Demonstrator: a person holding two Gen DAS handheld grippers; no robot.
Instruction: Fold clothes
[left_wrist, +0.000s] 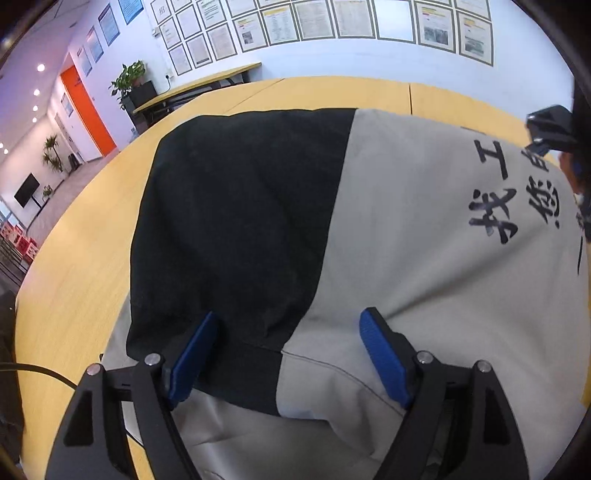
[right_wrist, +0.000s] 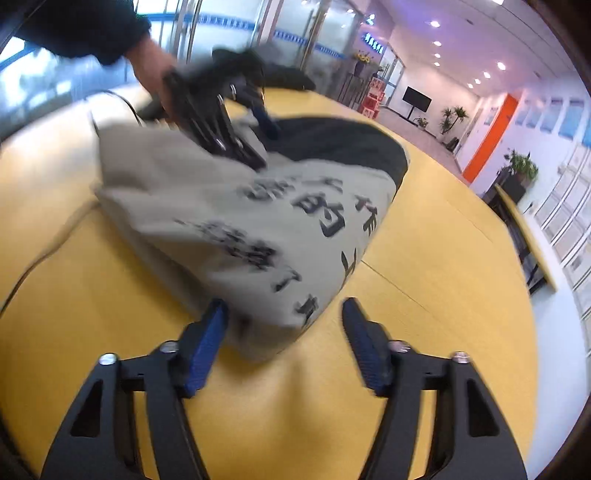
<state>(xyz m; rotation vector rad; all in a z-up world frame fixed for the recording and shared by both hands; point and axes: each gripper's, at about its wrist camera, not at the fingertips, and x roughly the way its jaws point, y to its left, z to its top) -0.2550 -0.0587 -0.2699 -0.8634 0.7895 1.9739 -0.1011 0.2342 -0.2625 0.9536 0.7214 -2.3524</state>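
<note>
A grey and black garment (left_wrist: 424, 229) with dark printed characters lies folded on the yellow table (left_wrist: 77, 266). My left gripper (left_wrist: 288, 350) is open, its blue pads just above the garment's near edge, one over the black part, one over the grey. In the right wrist view the garment (right_wrist: 229, 221) lies ahead, blurred. My right gripper (right_wrist: 284, 332) is open, low over the table at the garment's near corner. The left gripper (right_wrist: 240, 122) shows there at the garment's far side, held by a hand. The right gripper shows in the left wrist view (left_wrist: 550, 129) at the far right edge.
A black cable (right_wrist: 40, 258) runs over the table at the left of the right wrist view. A dark item (right_wrist: 284, 74) lies at the table's far edge. A side desk (left_wrist: 199, 85) and potted plant (left_wrist: 129, 79) stand by the wall.
</note>
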